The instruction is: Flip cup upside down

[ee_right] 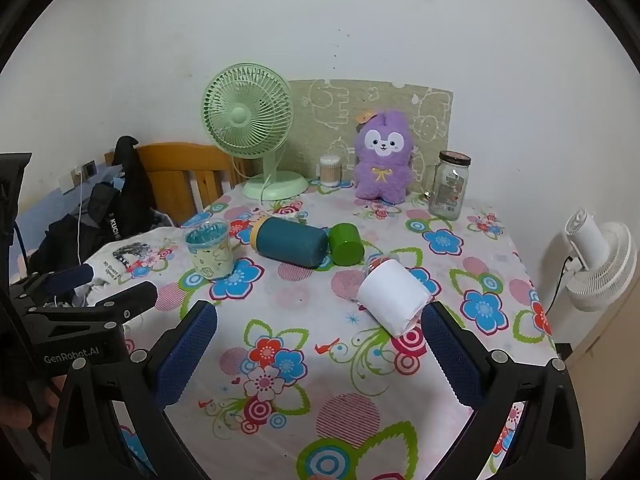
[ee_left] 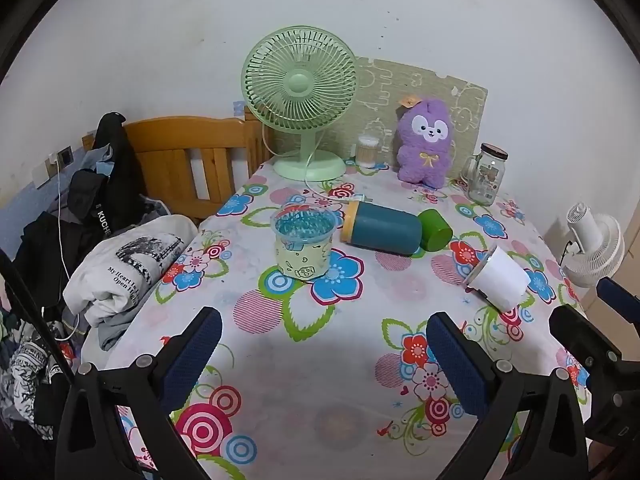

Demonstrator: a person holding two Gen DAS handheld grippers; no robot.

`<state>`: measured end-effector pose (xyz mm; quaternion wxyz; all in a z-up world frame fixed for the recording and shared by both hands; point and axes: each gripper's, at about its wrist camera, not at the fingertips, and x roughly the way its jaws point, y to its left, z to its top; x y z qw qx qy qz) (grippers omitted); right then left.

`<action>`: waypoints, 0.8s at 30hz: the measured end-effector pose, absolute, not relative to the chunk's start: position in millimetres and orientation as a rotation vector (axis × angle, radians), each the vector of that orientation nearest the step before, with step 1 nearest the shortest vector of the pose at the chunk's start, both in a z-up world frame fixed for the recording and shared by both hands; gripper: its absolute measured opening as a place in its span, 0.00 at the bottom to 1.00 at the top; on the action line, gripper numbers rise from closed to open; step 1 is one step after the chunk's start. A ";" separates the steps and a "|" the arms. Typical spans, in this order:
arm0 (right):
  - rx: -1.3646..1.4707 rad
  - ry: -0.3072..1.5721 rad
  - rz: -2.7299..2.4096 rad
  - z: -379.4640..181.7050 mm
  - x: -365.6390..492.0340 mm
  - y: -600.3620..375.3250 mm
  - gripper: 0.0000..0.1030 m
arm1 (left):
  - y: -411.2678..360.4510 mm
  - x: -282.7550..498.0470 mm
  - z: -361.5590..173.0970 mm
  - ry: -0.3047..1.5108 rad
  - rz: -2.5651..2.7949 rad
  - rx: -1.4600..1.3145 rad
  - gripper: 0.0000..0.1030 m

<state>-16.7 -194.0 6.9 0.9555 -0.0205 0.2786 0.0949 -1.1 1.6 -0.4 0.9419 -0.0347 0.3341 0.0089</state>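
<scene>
A clear plastic cup (ee_left: 304,242) with a blue bottom and pale cartoon print stands on the flowered tablecloth (ee_left: 340,380); it also shows in the right wrist view (ee_right: 210,252). A white-wrapped cup (ee_left: 498,278) lies on its side at the right, also in the right wrist view (ee_right: 394,296). A teal cup (ee_left: 382,229) and a green cup (ee_left: 435,235) lie on their sides behind. My left gripper (ee_left: 324,354) is open and empty, short of the clear cup. My right gripper (ee_right: 320,350) is open and empty, with the white cup just beyond its right finger.
A green desk fan (ee_left: 300,92), a purple plush toy (ee_left: 426,142), a glass jar (ee_left: 488,174) and a cotton-swab tub (ee_left: 367,151) stand along the wall. A wooden headboard (ee_left: 188,156) and piled clothes (ee_left: 120,264) lie left. A white fan (ee_left: 596,246) stands off the table's right edge.
</scene>
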 end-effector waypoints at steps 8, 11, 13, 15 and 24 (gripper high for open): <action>-0.042 0.570 0.195 6.6 -18.0 -190.5 1.00 | 8.3 -1.9 2.6 0.683 0.019 -0.078 1.00; -0.041 0.571 0.197 5.6 -17.3 -191.6 1.00 | 7.0 -1.1 1.2 0.684 0.019 -0.077 1.00; -0.040 0.571 0.197 5.6 -17.1 -191.7 1.00 | 6.0 -1.8 -0.8 0.687 0.021 -0.075 1.00; -0.039 0.574 0.203 4.1 -16.0 -192.7 1.00 | 4.8 -1.6 -1.9 0.691 0.022 -0.070 1.00; -0.040 0.579 0.206 2.3 -15.9 -191.4 1.00 | 3.8 -0.2 -4.5 0.700 0.022 -0.073 1.00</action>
